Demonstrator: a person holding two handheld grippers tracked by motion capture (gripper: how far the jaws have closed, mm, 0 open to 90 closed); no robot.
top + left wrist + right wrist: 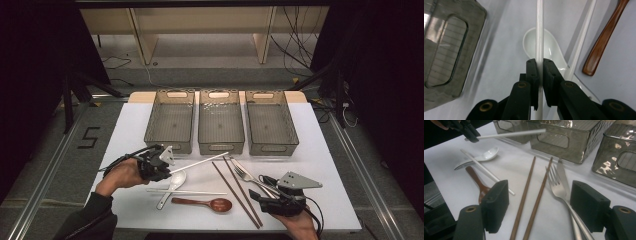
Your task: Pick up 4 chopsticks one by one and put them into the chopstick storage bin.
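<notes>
My left gripper [168,172] [541,65] is shut on a white chopstick [200,162] [539,30] and holds it above the table, its tip pointing toward the middle bin [221,148]. Below it lie a white ceramic spoon [175,182] [554,50] and a second white chopstick [187,192] [582,37]. A wooden spoon [205,203] [477,181] lies nearer the front edge. My right gripper [257,190] [542,205] stands open low over the handles of a fork [247,177] [556,185] and a knife [562,173]. Two brown chopsticks [235,192] [524,195] lie just left of the fork.
Three grey see-through bins stand side by side at the back: left [170,146], middle, and right [272,148]. The white table [325,160] has bare room to the right. In the right gripper view the left gripper [471,133] holds its chopstick [511,134] in front of the bins.
</notes>
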